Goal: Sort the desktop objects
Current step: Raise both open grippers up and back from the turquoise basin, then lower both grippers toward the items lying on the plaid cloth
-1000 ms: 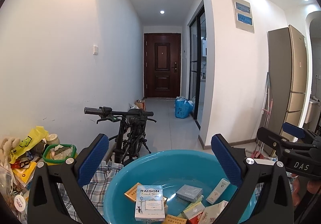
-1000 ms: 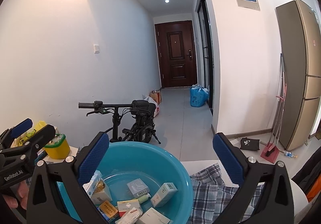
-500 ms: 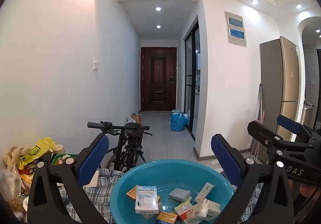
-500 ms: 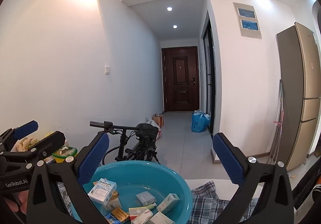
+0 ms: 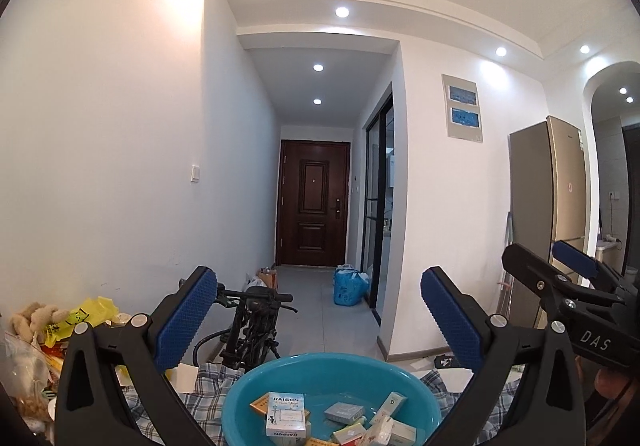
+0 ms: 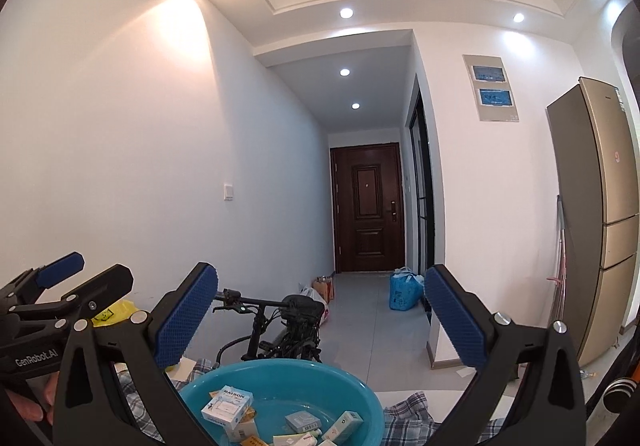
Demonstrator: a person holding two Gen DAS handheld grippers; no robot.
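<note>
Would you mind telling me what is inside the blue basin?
The blue basin holds small cartons, including a white RAISON box and a grey one. Its near part is out of frame, so further contents are unseen.

I see a glossy turquoise plastic basin (image 5: 256, 398) of cardboard boxes (image 5: 283, 414) on checked cloth (image 5: 200, 398); my tools' pads (image 5: 186, 320) are dimpled blue rubber.

The right gripper (image 6: 320, 310) hangs with its 2 blue-padded fingers spread wide above a blue basin (image 6: 362, 404) of small boxes, a white RAISON box (image 6: 227, 406) among them, while the left gripper (image 6: 80, 278) shows at the left edge, a bicycle (image 6: 276, 330) behind.
</note>
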